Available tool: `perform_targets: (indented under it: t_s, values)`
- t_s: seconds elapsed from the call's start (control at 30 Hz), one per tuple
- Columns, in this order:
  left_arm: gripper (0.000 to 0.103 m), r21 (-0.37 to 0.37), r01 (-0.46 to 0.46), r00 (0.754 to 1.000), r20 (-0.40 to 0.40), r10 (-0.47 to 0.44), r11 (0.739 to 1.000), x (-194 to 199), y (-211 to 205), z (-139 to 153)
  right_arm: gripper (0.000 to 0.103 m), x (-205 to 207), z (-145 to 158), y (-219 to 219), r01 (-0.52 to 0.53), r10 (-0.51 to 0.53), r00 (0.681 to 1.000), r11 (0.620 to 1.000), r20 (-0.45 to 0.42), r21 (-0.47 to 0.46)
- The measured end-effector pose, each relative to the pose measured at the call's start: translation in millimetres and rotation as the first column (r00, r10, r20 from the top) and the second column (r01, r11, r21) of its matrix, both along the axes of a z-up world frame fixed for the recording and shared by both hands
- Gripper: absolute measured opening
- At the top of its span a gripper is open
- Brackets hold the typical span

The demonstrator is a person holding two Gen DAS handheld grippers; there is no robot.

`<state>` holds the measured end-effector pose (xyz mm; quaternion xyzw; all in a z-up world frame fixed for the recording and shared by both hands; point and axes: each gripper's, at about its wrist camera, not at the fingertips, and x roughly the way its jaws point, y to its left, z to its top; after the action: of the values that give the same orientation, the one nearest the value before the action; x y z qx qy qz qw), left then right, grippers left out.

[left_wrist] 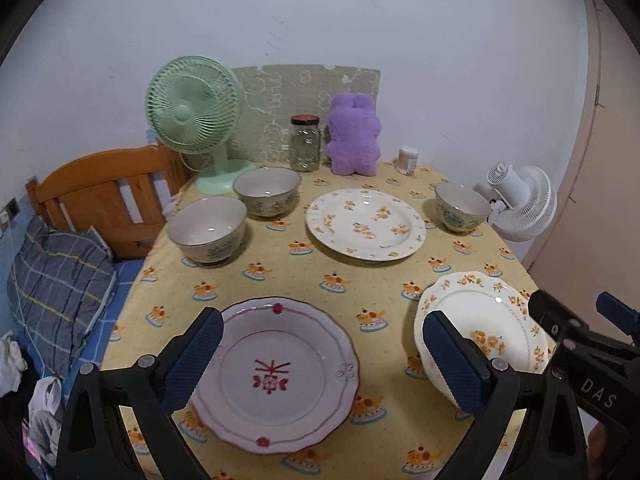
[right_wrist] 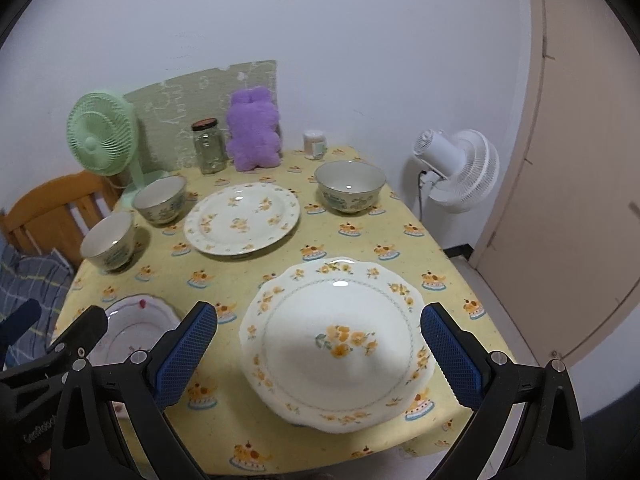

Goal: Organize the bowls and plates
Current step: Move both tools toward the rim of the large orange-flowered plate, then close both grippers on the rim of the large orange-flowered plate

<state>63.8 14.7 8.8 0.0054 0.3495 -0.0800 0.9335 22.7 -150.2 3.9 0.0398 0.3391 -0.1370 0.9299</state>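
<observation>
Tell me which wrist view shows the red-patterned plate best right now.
The left wrist view: the red-patterned plate lies nearly whole between the open left gripper fingers, red centre motif clear. The right wrist view catches only a slice of it at lower left, mostly hidden behind the left gripper's body and the right gripper.

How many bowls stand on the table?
3: two bowls at the left, one in front of the other near the green fan; a third bowl far right.
</observation>
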Motion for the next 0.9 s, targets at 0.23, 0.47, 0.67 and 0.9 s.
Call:
perform_targets:
  t_s: [0.23, 0.47, 0.67, 0.9]
  values:
    - [0.096, 0.016, 0.05, 0.998, -0.043, -0.049, 0.999, 26, -37, -13, 0.1, 19, -9, -32, 0.044, -0.043, 0.999, 0.999, -0.026, 0.01]
    - [0.092, 0.031, 0.04, 0.995, -0.089, -0.037, 0.999, 54, -81, -32, 0.097, 52, -30, -74, 0.0, 0.002, 0.996, 1.0, -0.086, 0.02]
    - [0.087, 0.051, 0.022, 0.984, -0.175, -0.013, 0.998, 70, -117, -60, 0.095, 75, -56, -111, -0.009, 0.018, 0.987, 0.999, -0.162, 0.054]
    - [0.072, 0.085, 0.015, 0.959, -0.283, 0.009, 0.996, 77, -139, -95, 0.091, 88, -95, -132, -0.017, 0.046, 0.958, 0.994, -0.282, 0.104]
